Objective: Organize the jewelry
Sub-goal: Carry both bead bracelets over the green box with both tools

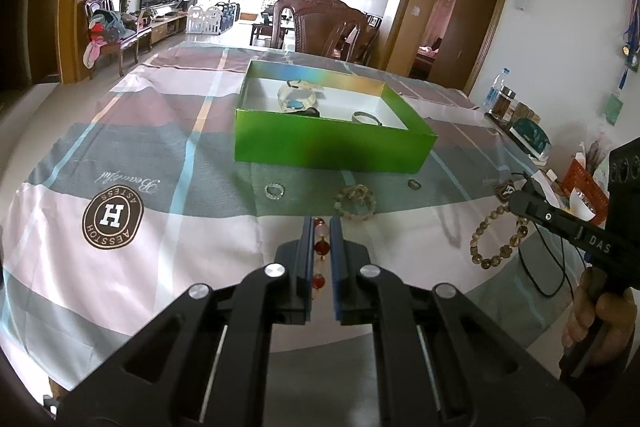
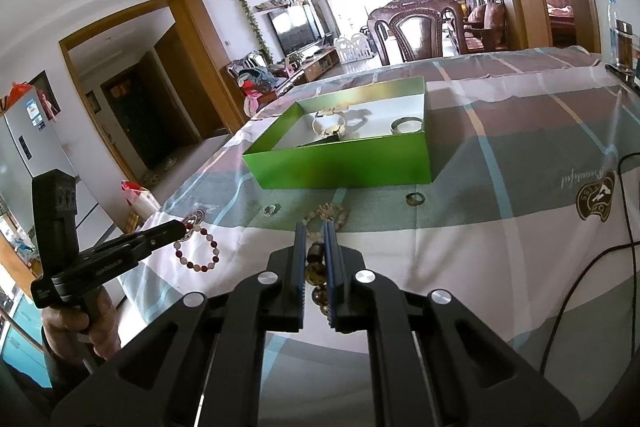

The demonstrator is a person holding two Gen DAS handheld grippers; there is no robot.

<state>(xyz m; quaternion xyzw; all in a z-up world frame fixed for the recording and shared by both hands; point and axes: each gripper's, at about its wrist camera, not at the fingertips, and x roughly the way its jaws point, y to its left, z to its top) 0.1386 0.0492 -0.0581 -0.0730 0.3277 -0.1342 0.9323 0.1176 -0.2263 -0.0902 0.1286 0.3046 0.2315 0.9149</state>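
jewelry lies in two places: some is already in the green box at the middle of the left wrist view, and some still waits on the worktop in front of it. inside the box sit a pale bangle and a silver ring band.

the left gripper has its jaws clenched on a red and white bead bracelet, which hangs from it at the lower left of the right wrist view. the right gripper has its jaws clenched on a brown bead bracelet, seen dangling at the right of the left wrist view.

still on the cloth, just below the box, are a small sparkly ring, a pale bead bracelet and a dark ring.

each bracelet seems held by only a few beads, so a quick swing could let one slip out and drop. the loops could also catch on the box wall if carried too low, and push the light box away.
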